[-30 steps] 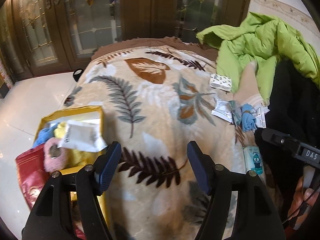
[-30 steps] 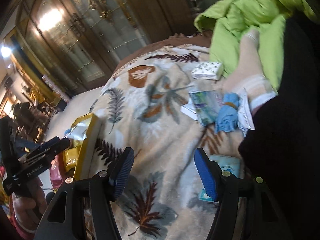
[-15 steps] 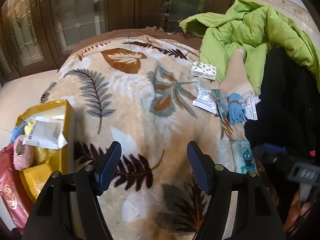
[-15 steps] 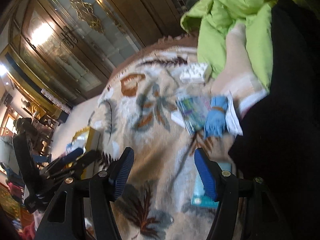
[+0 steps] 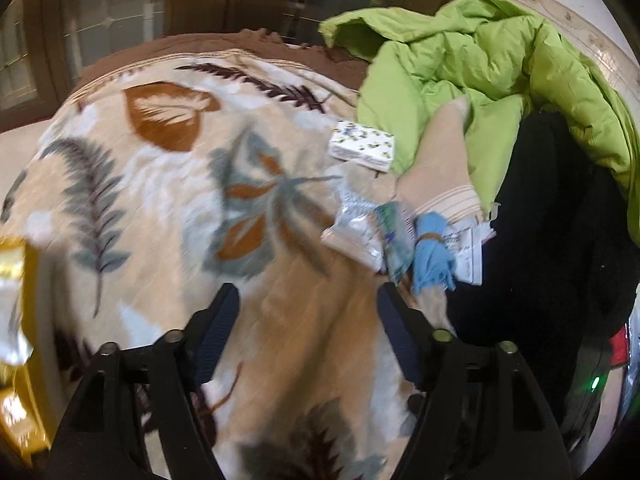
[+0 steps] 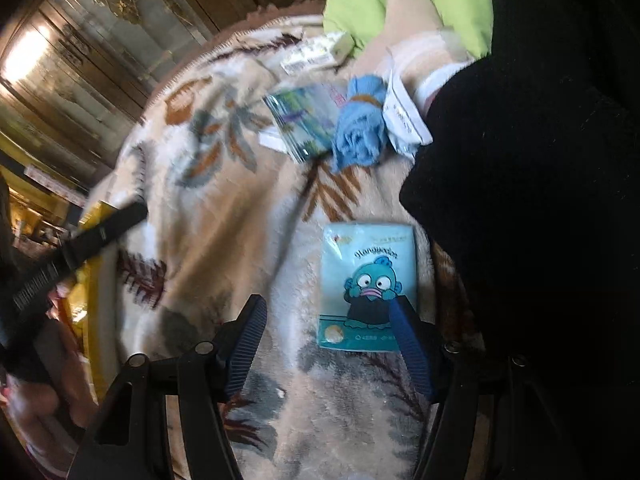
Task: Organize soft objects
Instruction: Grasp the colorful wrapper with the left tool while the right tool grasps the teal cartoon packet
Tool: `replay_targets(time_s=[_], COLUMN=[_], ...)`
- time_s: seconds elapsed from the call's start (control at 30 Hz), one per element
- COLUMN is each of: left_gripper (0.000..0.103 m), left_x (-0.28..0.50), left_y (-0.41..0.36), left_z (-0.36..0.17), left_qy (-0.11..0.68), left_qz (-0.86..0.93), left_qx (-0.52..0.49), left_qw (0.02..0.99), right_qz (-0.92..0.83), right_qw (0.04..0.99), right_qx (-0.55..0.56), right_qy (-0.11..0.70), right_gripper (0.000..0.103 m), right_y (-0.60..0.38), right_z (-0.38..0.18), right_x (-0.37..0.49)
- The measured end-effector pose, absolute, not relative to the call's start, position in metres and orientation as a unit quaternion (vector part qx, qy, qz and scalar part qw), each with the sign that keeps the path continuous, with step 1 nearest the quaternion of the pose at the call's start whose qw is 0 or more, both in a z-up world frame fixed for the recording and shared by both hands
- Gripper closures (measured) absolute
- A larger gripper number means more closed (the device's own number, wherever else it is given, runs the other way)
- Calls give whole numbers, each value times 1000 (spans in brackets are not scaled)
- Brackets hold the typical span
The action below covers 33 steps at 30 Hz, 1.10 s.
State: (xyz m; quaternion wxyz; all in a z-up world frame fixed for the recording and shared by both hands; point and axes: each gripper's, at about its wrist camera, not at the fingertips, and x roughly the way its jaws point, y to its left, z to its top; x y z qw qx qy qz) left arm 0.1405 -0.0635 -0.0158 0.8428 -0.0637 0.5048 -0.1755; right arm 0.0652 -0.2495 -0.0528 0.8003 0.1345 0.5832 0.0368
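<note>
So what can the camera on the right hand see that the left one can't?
Only the right wrist view shows the cartoon fish packet below the open right gripper, plus the other tool's black body. Only the left wrist view shows the open left gripper, its jaws just widened, nothing between them. Both show the blue cloth bundle, white patterned pack, green quilt and leaf blanket.

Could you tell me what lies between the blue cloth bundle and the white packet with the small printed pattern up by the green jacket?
In the left wrist view, only clear wrapped packets and a beige sock lie between the blue cloth bundle and the white patterned packet.
</note>
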Motion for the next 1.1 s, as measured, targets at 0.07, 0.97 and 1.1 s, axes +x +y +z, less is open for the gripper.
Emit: replay_targets(time_s=[0.07, 0.97, 1.1], left_gripper=[30, 75, 89], left_x=[154, 220, 220], left_y=[-71, -143, -145], left_z=[-21, -59, -59], left_qy=[521, 588, 582], left_qz=[-180, -223, -225], left_qx=[-68, -124, -120], left_qw=[832, 767, 772], right_qz=[30, 34, 37], right_qw=[795, 804, 801], right_qx=[142, 181, 191], right_qy=[589, 565, 566], right_gripper=[36, 75, 75], right_y=[-250, -274, -277], right_z=[-59, -77, -77], right_x=[65, 73, 76])
